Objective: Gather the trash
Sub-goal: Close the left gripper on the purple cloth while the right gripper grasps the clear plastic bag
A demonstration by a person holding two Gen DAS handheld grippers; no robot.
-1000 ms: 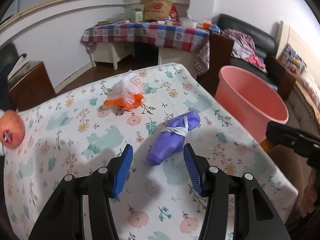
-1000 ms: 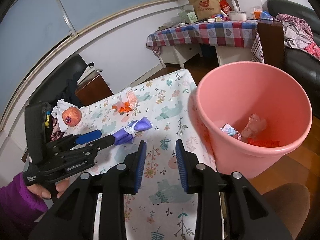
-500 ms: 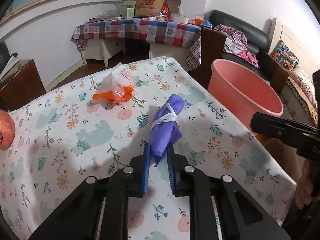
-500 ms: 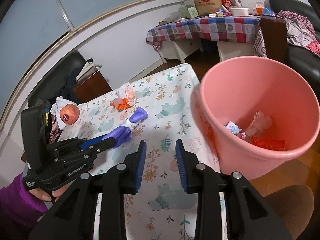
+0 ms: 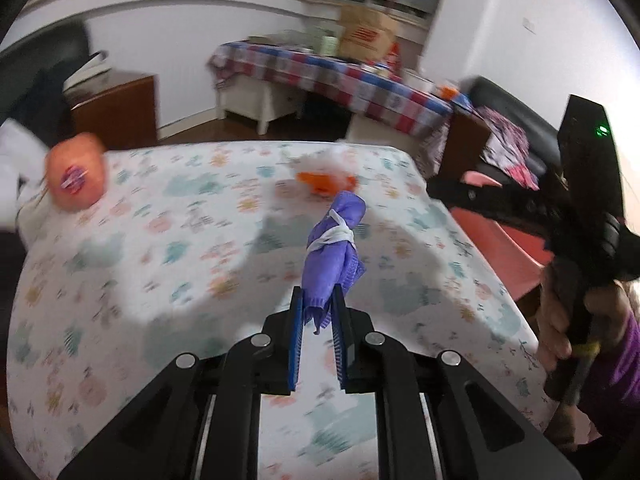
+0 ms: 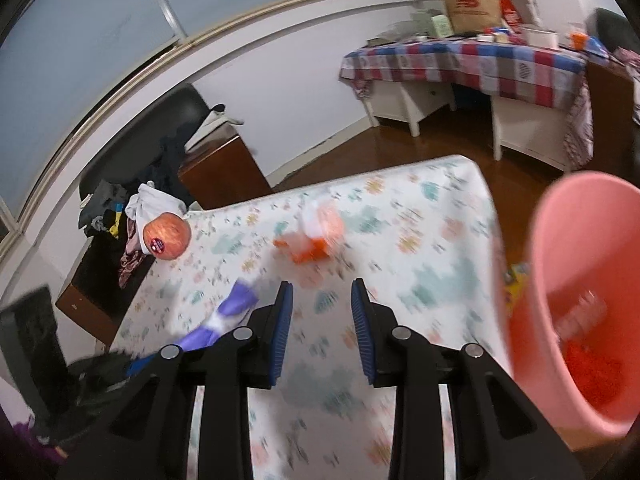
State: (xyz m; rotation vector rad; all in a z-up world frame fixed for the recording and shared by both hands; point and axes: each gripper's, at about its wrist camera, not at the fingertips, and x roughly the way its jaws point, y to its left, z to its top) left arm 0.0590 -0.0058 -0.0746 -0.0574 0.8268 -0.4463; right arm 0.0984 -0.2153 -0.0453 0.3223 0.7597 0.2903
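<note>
A purple rolled bundle [image 5: 334, 236] tied with a white band sticks forward out of my left gripper [image 5: 317, 296]. Its jaws are still closing, and the blue pads press on the bundle's near end. The right wrist view shows the same bundle [image 6: 224, 316] at lower left. An orange and white plastic bag [image 5: 326, 176] lies farther back on the floral tablecloth [image 5: 160, 280]. My right gripper [image 6: 322, 292] is open over the cloth with nothing between its pads. The pink bin [image 6: 568, 280] stands to its right with trash inside.
A red apple [image 6: 166, 236] sits at the table's far left corner. A person's hand [image 5: 556, 320] holds the right gripper beside the table's right edge, in front of the bin [image 5: 516, 248]. A checked table with boxes, a dark cabinet and a sofa stand behind.
My left gripper shut on the purple bundle and carries it, turning so the apple comes into view. My right gripper swung left, so the bin slid to the right edge of its view.
</note>
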